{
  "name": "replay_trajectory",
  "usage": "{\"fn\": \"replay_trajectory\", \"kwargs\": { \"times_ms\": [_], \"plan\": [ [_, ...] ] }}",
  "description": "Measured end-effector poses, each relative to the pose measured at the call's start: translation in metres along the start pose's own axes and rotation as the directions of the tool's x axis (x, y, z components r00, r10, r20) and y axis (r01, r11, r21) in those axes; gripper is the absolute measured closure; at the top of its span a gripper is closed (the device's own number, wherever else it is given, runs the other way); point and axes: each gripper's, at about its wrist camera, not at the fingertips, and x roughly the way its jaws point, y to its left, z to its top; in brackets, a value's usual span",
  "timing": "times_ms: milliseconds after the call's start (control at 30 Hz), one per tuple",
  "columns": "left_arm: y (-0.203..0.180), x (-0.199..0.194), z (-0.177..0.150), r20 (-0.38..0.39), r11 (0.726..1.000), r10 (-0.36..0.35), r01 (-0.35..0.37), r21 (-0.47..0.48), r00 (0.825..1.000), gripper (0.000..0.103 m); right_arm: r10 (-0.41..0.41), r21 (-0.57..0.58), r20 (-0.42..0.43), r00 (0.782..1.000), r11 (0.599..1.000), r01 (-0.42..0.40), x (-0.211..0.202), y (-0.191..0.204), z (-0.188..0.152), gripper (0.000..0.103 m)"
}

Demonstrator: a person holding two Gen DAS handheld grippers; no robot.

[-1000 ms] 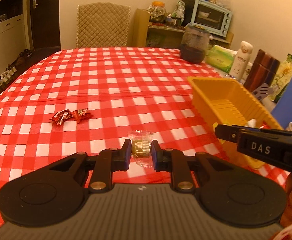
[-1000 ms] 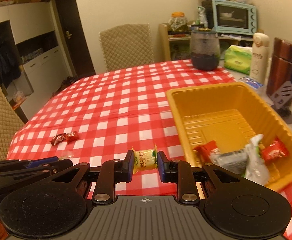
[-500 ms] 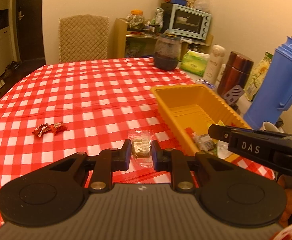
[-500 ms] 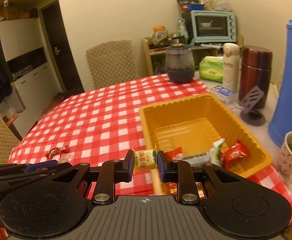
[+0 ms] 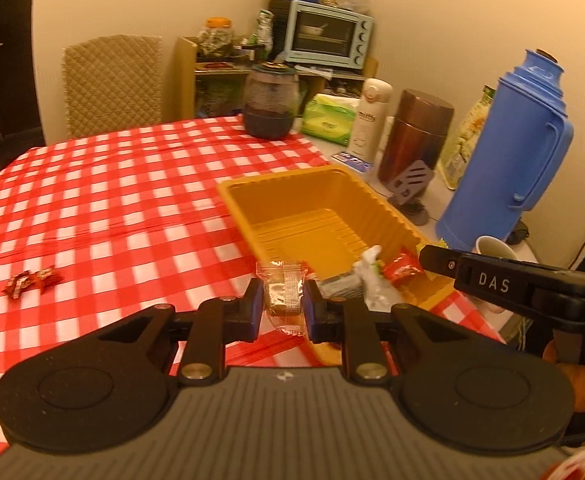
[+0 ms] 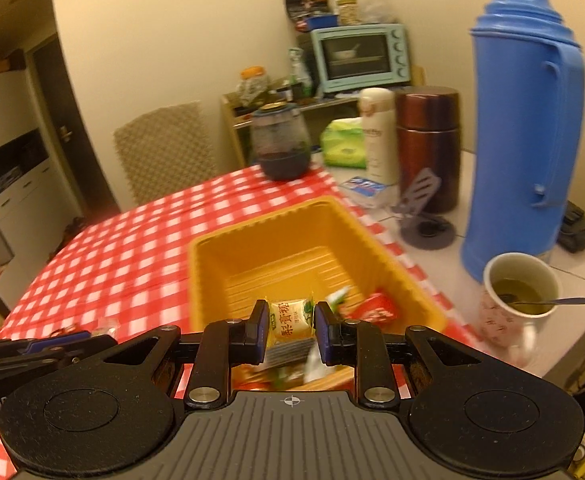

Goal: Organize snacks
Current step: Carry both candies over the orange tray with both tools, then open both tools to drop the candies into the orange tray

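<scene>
My left gripper is shut on a clear-wrapped brown snack, held just left of the near corner of the yellow bin. My right gripper is shut on a yellow candy and holds it over the near end of the yellow bin. The bin holds a red packet, a dark packet and a white-green wrapper. Two red candies lie on the checked cloth at the left. The right gripper's finger shows at the right of the left wrist view.
A blue thermos, a mug of tea with a spoon, a brown flask, a white bottle and a dark glass jar stand beside and behind the bin. A chair stands at the far edge.
Both grippers have moved right toward the bin with their snacks. The right gripper is now over the bin's near end; the left is at its near corner.
</scene>
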Motion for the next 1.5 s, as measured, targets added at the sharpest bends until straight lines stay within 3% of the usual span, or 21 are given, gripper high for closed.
{"fn": "replay_trajectory", "kwargs": {
  "times_ms": [733, 833, 1500],
  "plan": [
    [-0.042, 0.065, 0.012, -0.073, 0.994, -0.097, 0.101, 0.051, 0.993, 0.083, -0.031, 0.028, -0.009, 0.999, 0.999, 0.032, 0.021, -0.040, 0.013, 0.078],
    [-0.041, 0.071, 0.009, -0.080, 0.995, -0.080, 0.084, 0.047, 0.994, 0.073, -0.034, 0.030, -0.012, 0.999, 0.999, 0.035, 0.021, -0.042, 0.013, 0.078],
    [0.018, 0.037, -0.005, -0.065, 0.996, 0.003, -0.009, -0.088, 0.998, 0.071, 0.034, 0.023, -0.035, 0.999, 0.999, -0.033, 0.037, -0.027, 0.016, 0.078]
  ]
}}
